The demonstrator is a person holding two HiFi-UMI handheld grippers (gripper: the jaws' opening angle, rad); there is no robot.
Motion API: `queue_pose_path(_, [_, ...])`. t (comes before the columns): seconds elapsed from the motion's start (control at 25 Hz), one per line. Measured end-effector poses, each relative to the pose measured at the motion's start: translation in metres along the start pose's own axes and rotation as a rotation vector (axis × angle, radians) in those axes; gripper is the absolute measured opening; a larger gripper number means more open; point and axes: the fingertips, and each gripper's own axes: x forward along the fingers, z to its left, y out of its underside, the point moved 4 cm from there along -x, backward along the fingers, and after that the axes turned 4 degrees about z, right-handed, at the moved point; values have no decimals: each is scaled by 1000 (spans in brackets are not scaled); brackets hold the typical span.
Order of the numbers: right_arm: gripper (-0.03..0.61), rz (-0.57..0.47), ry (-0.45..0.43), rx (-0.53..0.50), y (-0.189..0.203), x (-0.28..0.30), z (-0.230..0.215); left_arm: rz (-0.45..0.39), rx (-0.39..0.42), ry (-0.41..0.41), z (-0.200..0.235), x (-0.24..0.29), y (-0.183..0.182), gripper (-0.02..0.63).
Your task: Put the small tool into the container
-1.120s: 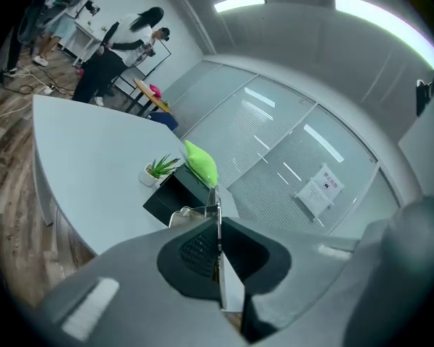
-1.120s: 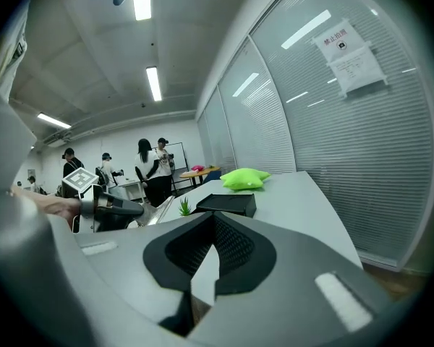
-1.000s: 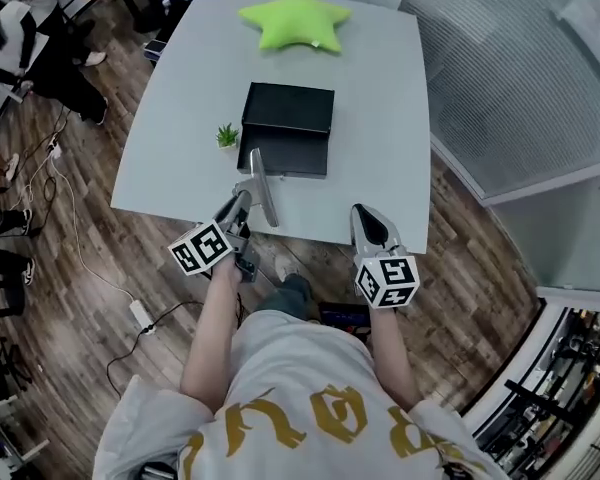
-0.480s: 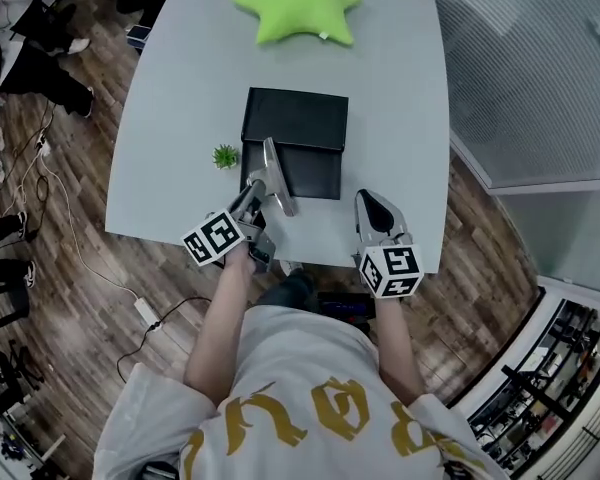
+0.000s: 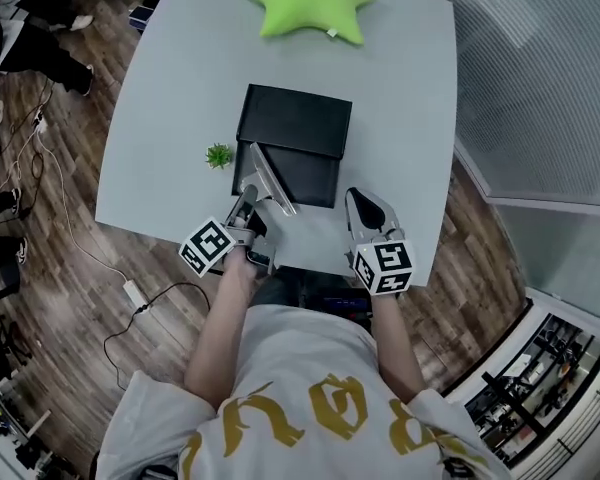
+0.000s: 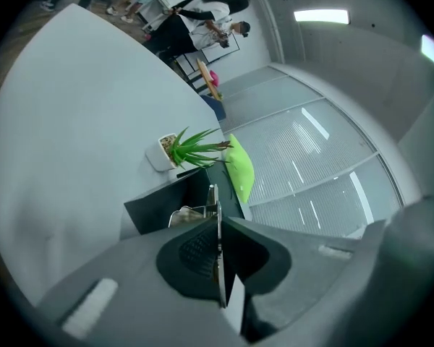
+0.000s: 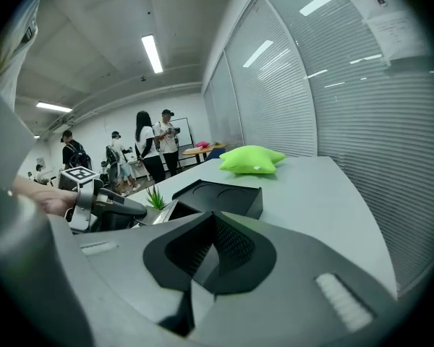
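Student: Materials and shapes, please?

Instructor: Table (image 5: 180, 98): smooth pale grey top with rounded corners. Container (image 5: 298, 120): one, matte black and rectangular; the right gripper view shows two shallow round recesses in its far part. Small tool (image 5: 269, 180): one thin, flat strip of bright metal, seen edge-on in the left gripper view. Star cushion (image 5: 302, 3): one, soft, lime green and five-pointed, at 12 o'clock on the table. Potted plant (image 5: 219, 155): one, spiky green leaves in a small white pot, just beside the container at its 9 o'clock.

Student: Grippers?

Instructor: Two, both grey with dark ribbed pads, each bearing a marker cube, both at the table's 6 o'clock edge. Left gripper (image 5: 246, 200): jaws clamped on the small tool, with the strip standing between the pads. Right gripper (image 5: 368, 206): jaws closed together with nothing between them, at 5 o'clock of the container and apart from it.

Student: Position and heading of the tool?

Instructor: In the head view it lies over the container's near left corner. Its long axis runs from 5 o'clock to 11 o'clock. The free end points to 11 o'clock, away from the person. Whether it touches the container cannot be told.
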Motion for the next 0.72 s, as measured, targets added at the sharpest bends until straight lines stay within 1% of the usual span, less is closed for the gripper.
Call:
queue_pose_path(0.16, [23, 17, -40, -11, -1, 7, -9, -55, -73, -33, 8, 6, 5, 7])
queue_pose_path(0.32, [23, 31, -64, -24, -2, 12, -24, -121, -108, -70, 6, 18, 5, 14])
queue_pose_path(0.6, [23, 34, -76, -38, -3, 11, -39, -182, -229, -81, 14, 32, 11, 5])
queue_pose_path(0.72, [23, 35, -76, -39, -4, 11, -39, -192, -254, -73, 17, 32, 13, 6])
